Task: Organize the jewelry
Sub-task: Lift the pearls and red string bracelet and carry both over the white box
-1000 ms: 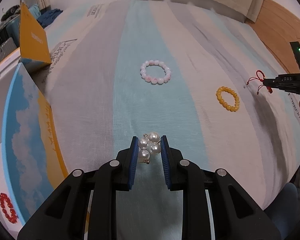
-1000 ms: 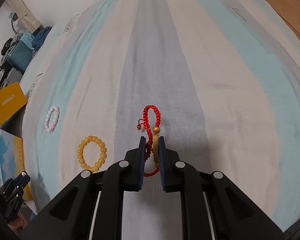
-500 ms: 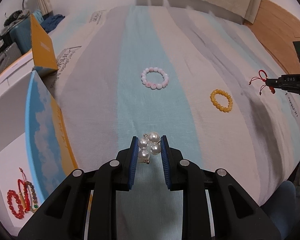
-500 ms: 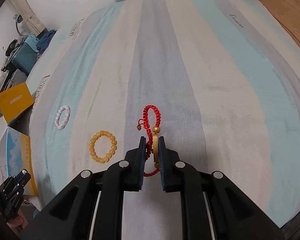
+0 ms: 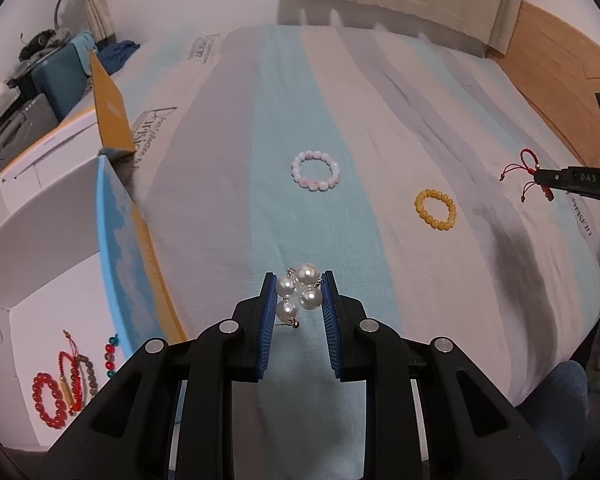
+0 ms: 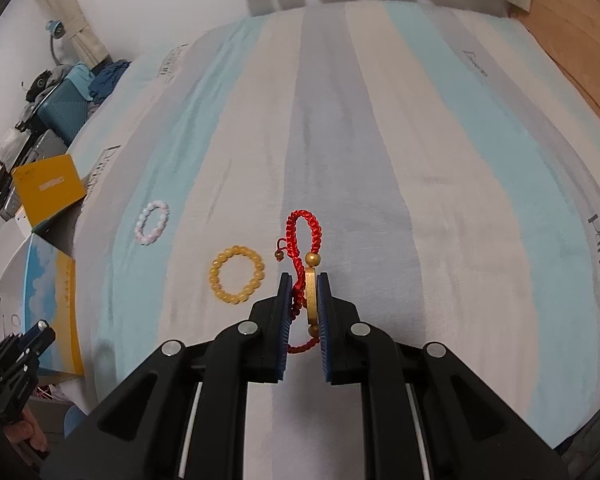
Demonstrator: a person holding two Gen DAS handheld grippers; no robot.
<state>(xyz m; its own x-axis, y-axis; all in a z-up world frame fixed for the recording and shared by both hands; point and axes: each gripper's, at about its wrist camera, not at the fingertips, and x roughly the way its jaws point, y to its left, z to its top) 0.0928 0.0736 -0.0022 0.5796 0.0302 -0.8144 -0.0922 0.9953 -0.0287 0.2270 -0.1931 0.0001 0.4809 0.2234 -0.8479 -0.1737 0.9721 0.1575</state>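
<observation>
My left gripper (image 5: 298,294) is shut on a white pearl bracelet (image 5: 298,292) and holds it above the striped bed, right of an open white box (image 5: 56,292). The box holds red and brown bead bracelets (image 5: 66,380). My right gripper (image 6: 304,294) is shut on a red cord bracelet (image 6: 302,248) with a gold bar; it also shows in the left wrist view (image 5: 536,178). A pink bead bracelet (image 5: 315,170) and a yellow bead bracelet (image 5: 436,209) lie on the bed; both show in the right wrist view, pink (image 6: 153,222) and yellow (image 6: 237,274).
The box's blue and yellow lid (image 5: 128,248) stands open along the bed's left edge. A yellow box (image 5: 110,112) and luggage (image 5: 56,76) lie beyond it. A wooden floor (image 5: 560,64) is on the right. A knee in jeans (image 5: 556,404) is at the lower right.
Both grippers have risen and pulled back from the bed with their bracelets. The left view has swung so that the open box and its bracelets show more fully.
</observation>
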